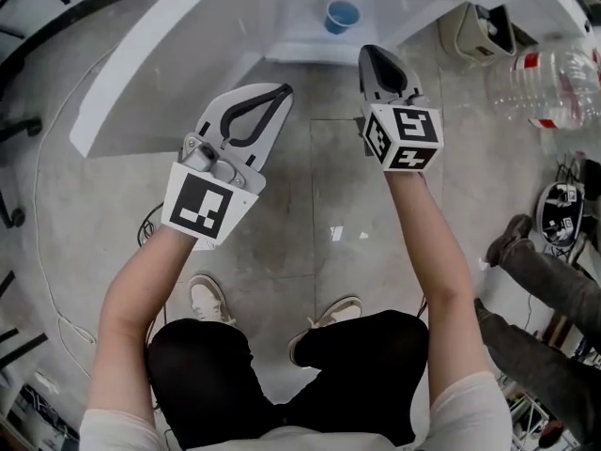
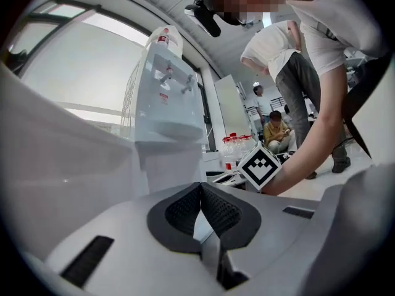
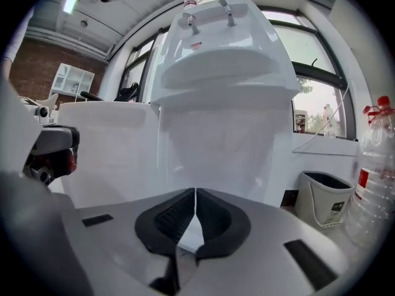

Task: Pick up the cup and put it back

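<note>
A small blue cup (image 1: pixel 342 15) stands upright on the tray of a white water dispenser (image 1: pixel 319 26), seen from above in the head view. My right gripper (image 1: pixel 368 54) points at the dispenser from just in front of it, a short way right of the cup. Its jaws are shut with nothing between them (image 3: pixel 195 193). My left gripper (image 1: pixel 284 91) is held lower and to the left, also shut and empty (image 2: pixel 200 187). The dispenser (image 3: pixel 222 79) fills the right gripper view, and neither gripper view shows the cup.
A white counter (image 1: pixel 178 54) runs along the left of the dispenser. A waste bin (image 1: pixel 481 30) and large clear water bottles (image 1: pixel 554 83) stand to the right. Another person's legs (image 1: pixel 549 285) are at the right edge. More people (image 2: pixel 278 131) are in the background.
</note>
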Demonstrator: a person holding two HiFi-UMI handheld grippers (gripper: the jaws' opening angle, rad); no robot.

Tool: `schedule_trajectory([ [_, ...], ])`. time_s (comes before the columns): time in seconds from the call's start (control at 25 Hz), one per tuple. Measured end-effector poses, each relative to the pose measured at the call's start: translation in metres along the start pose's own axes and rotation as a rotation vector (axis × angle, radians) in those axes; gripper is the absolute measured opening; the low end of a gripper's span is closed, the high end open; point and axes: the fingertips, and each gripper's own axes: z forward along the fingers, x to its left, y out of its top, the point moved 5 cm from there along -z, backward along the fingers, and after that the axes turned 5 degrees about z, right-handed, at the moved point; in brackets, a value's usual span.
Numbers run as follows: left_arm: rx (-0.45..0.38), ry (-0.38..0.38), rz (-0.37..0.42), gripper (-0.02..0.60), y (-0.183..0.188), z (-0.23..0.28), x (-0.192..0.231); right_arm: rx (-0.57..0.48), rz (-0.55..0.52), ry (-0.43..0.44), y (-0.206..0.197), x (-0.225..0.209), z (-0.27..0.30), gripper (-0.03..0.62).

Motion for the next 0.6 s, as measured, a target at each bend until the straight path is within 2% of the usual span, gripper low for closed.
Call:
schedule_trajectory([
  [0.16,0.010,0.020,-0.027,0.023,-0.012,0.004,0.013,-0.025,-0.023,0.002,-0.007,-0.004,0.020,0.021],
  [0.36,0.038,-0.044,0.080,0.023,-0.019,0.013,0.001,0.021,-0.027,0.014,-0.028,-0.010,0.033,0.023],
  [0.6,0.071,-0.046,0.049,0.023,-0.013,0.012,-0.009,0.038,-0.004,0.008,-0.036,-0.016,0.036,0.058],
])
